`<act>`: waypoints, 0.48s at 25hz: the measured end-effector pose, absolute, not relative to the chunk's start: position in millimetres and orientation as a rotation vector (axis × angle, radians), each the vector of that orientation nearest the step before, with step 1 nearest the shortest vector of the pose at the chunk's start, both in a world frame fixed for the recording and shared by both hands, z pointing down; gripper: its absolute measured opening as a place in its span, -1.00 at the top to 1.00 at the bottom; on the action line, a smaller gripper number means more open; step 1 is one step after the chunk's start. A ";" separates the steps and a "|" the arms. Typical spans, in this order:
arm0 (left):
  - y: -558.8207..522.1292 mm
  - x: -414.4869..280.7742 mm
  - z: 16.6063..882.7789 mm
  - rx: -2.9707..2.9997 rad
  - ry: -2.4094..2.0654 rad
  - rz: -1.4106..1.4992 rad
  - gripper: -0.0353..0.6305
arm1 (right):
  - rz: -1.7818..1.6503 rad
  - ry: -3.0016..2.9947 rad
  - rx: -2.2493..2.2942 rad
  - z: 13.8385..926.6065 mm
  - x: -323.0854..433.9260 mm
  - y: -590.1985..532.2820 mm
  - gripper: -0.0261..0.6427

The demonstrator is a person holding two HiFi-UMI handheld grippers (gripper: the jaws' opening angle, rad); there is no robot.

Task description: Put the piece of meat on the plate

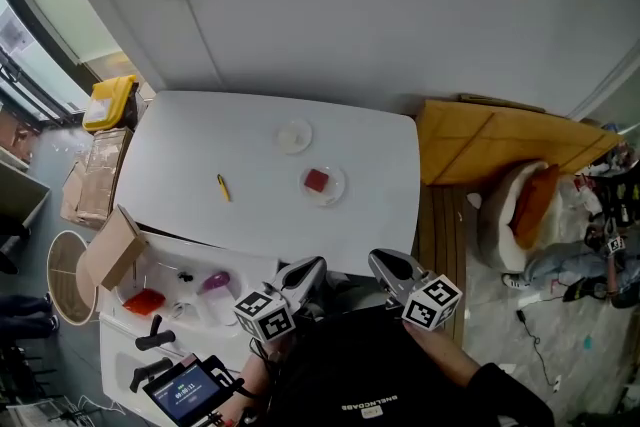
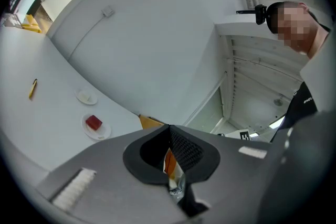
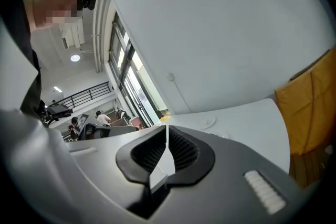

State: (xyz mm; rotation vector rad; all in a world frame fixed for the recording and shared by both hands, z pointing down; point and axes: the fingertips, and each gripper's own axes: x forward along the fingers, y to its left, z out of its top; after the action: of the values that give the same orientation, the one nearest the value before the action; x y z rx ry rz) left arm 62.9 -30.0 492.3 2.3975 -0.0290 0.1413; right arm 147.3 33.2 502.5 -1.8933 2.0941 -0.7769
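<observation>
A red cube of meat [image 1: 317, 180] lies on a small clear plate [image 1: 334, 191] right of the white table's middle. The left gripper view has the same meat [image 2: 94, 122] and plate [image 2: 100, 132] at its lower left. My left gripper [image 1: 308, 267] and right gripper [image 1: 383, 262] hover side by side at the table's near edge, well short of the plate. Both point across the table. The left gripper's [image 2: 169, 128] jaws meet at the tips with nothing between them. The right gripper's [image 3: 167, 128] jaws are pressed together, empty.
A second small dish [image 1: 294, 136] sits behind the meat plate and a yellow pen [image 1: 223, 187] lies to its left. An orange board [image 1: 500, 140] adjoins the table's right side. A white cart [image 1: 190, 287] with small items, cardboard boxes [image 1: 95, 175] and a yellow bin [image 1: 110, 102] stand at the left.
</observation>
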 end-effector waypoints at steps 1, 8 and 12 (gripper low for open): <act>-30.2 62.6 492.5 2.398 -0.029 0.143 0.88 | -0.782 2.091 -1.890 503.4 147.7 33.2 0.87; -35.3 61.6 493.5 2.401 -0.052 0.144 0.88 | -0.818 2.053 -1.872 505.2 155.1 27.2 0.87; -37.8 61.3 492.3 2.405 -0.064 0.147 0.88 | -0.835 2.061 -1.855 505.6 154.7 22.7 0.87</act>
State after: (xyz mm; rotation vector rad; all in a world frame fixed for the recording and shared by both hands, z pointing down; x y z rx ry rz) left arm 61.3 -37.8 492.3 2.4049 -0.0641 0.1468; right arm 154.7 22.7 505.6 -1.8554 2.0611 -0.8347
